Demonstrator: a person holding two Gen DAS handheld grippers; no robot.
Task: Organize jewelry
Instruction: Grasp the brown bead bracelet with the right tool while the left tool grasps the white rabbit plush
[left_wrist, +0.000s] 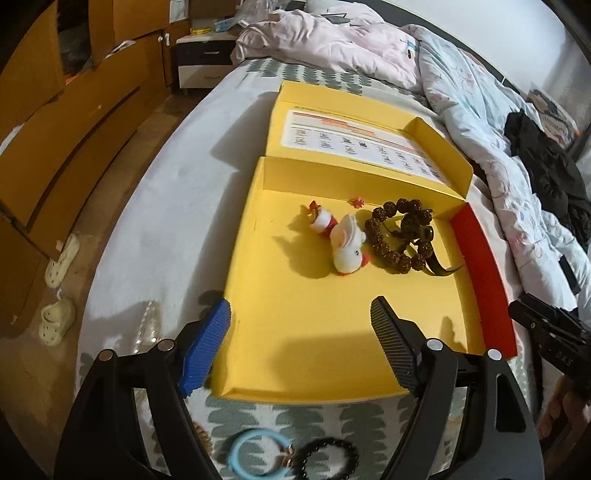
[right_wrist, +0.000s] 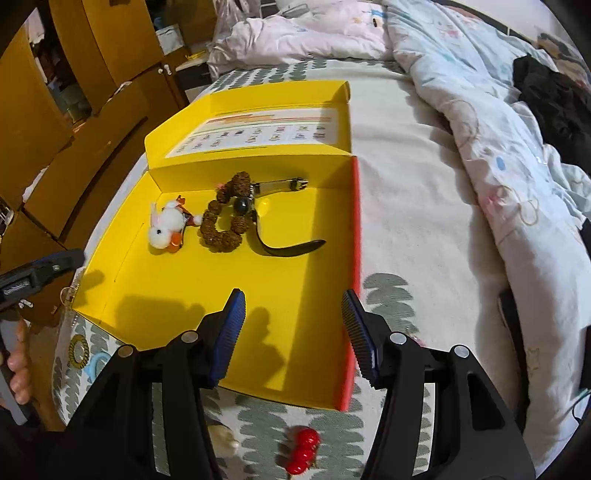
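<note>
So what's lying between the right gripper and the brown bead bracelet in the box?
Nothing. In the right wrist view, only bare yellow box floor runs from the open right gripper to the brown bead bracelet.

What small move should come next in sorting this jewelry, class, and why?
Probably lower the open, empty right tool onto the red bead piece lying on the bedspread just outside the yellow box, since the brown bead bracelet and plush charm already sit inside.

Yellow box (left_wrist: 314, 325) (red side), brown bead bracelet (left_wrist: 391, 236), leaf-patterned sheet (right_wrist: 388, 291)
</note>
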